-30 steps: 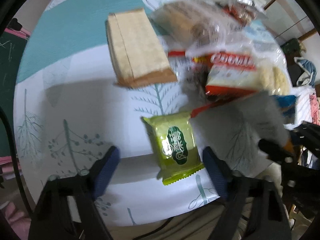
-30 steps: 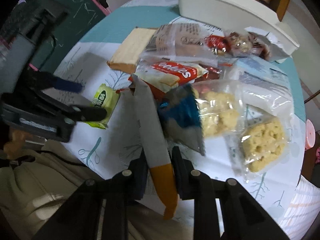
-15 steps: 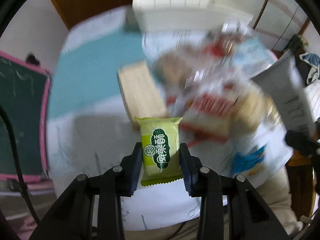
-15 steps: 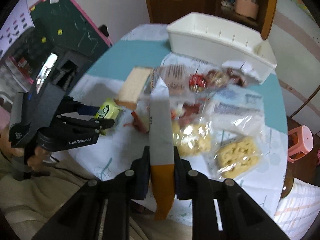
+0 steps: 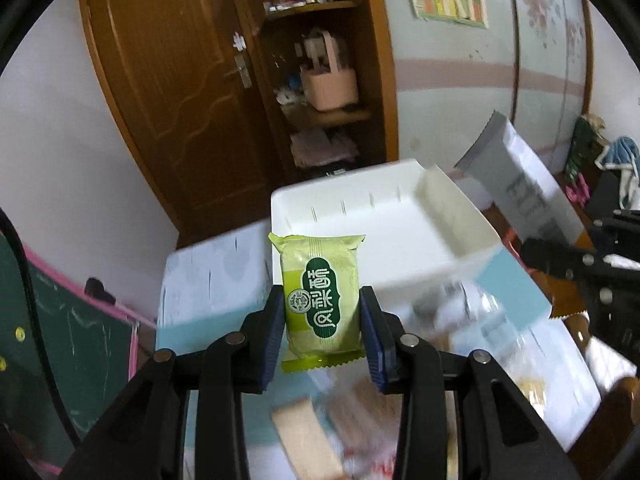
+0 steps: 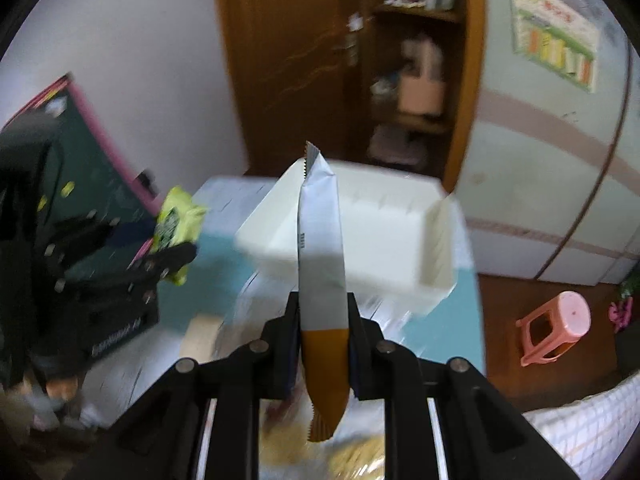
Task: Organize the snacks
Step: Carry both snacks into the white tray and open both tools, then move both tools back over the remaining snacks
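Left wrist view shows the left gripper (image 5: 322, 330) with its blue pads (image 5: 269, 334) clamped on the sides of a green snack packet (image 5: 322, 302), which stands upright between them. Just beyond the fingertips sits the open white bin (image 5: 452, 216) on the table (image 5: 208, 280). In the right wrist view the right gripper (image 6: 322, 340) is pinched tight on a grey-and-orange sachet (image 6: 322, 272), gripped near the orange end, its long grey part pointing ahead at the same bin.

To do this step well, I would bring each packet over the bin's near wall before letting go, one hand at a time, so the two grippers do not cross above it. The sachet is long and floppy; lower its free end inside first.

Below the fingers the remaining snacks are smeared by blur, only a tan packet (image 5: 308, 436) readable. The bin's floor is only partly seen, and the sachet's print is illegible.
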The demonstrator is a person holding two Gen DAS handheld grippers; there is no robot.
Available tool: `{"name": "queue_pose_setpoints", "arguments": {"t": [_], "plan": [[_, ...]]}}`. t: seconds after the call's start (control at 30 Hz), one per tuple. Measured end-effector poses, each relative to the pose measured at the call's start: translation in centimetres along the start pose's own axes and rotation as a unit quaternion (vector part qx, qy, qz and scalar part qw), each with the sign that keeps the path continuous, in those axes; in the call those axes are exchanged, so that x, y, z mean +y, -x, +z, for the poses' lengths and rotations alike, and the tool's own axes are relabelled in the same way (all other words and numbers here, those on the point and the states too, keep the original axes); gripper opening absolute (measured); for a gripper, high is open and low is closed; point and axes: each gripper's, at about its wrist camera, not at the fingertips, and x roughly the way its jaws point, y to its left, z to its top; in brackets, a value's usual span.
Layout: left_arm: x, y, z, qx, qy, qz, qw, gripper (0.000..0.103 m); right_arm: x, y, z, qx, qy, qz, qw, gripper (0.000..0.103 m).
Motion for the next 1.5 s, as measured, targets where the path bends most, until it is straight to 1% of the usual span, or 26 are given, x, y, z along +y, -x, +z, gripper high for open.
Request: {"name": "queue_pose_setpoints", "arguments": {"t": [0.03, 0.17, 0.23, 0.3, 0.33, 0.37, 0.4, 0.43, 0.5, 0.63, 0.7, 1.1, 1.33, 1.43, 1.5], "plan": [[0.0, -1.1, 1.0, 0.002, 0.003, 0.002, 1.0000, 0.034, -0.6, -1.0, 0.8, -0.001, -0.007, -0.007, 1.000, 0.019], [0.0, -5.6, 4.2, 0.016, 0.017, 0.004, 0.9997, 0.035, -3.3, -6.2, 4.3, 0.020, -0.036, -0.030, 0.999, 0.019], [0.0, -7.8, 5.1, 0.024, 0.023, 0.006, 0.9994, 0.035, -3.8, -8.3, 5.0, 0.026, -0.040, -0.044, 0.998, 0.020], [0.0, -9.7, 5.3, 0.035, 0.030, 0.006, 0.9989, 0.036, -4.3, -10.6, 5.5, 0.036, -0.052, -0.050, 0.997, 0.020], [0.1, -10.7, 5.3, 0.046, 0.036, -0.002, 0.9983, 0.045, -4.6, -11.3, 5.4, 0.040, -0.059, -0.048, 0.996, 0.022], [-0.1, -11.8, 5.4, 0.057, 0.041, -0.008, 0.9975, 0.072, -4.9, -12.2, 5.6, 0.047, -0.066, -0.044, 0.996, 0.024], [0.1, -12.5, 5.4, 0.067, 0.047, -0.013, 0.9965, 0.087, -5.3, -13.0, 5.6, 0.055, -0.073, -0.040, 0.995, 0.034], [0.5, -13.1, 5.4, 0.068, 0.057, -0.016, 0.9959, 0.098, -5.4, -13.4, 5.5, 0.058, -0.080, -0.037, 0.994, 0.044], [0.5, -13.5, 5.2, 0.056, 0.062, -0.018, 0.9963, 0.098, -5.6, -13.6, 5.1, 0.055, -0.094, -0.029, 0.994, 0.051], [0.0, -13.8, 4.8, 0.052, 0.043, -0.010, 0.9977, 0.098, -5.6, -13.7, 4.7, 0.056, -0.091, -0.022, 0.994, 0.057], [-0.2, -13.3, 4.4, 0.049, 0.037, -0.011, 0.9980, 0.098, -5.5, -13.3, 4.5, 0.054, -0.087, -0.020, 0.995, 0.058], [-0.5, -9.7, 4.3, 0.028, 0.033, -0.014, 0.9990, 0.098, -4.8, -10.2, 4.4, 0.044, -0.096, -0.016, 0.994, 0.058], [-0.3, -6.9, 3.8, 0.016, 0.037, -0.020, 0.9990, 0.098, -4.4, -8.0, 3.8, 0.043, -0.115, 0.000, 0.992, 0.059], [0.2, -4.8, 3.3, -0.004, 0.051, -0.028, 0.9983, 0.098, -4.1, -6.0, 3.4, 0.025, -0.122, 0.006, 0.992, 0.059], [0.5, -3.4, 2.9, -0.019, 0.059, -0.033, 0.9975, 0.098, -3.9, -4.3, 3.0, 0.007, -0.125, -0.003, 0.992, 0.059]]}}
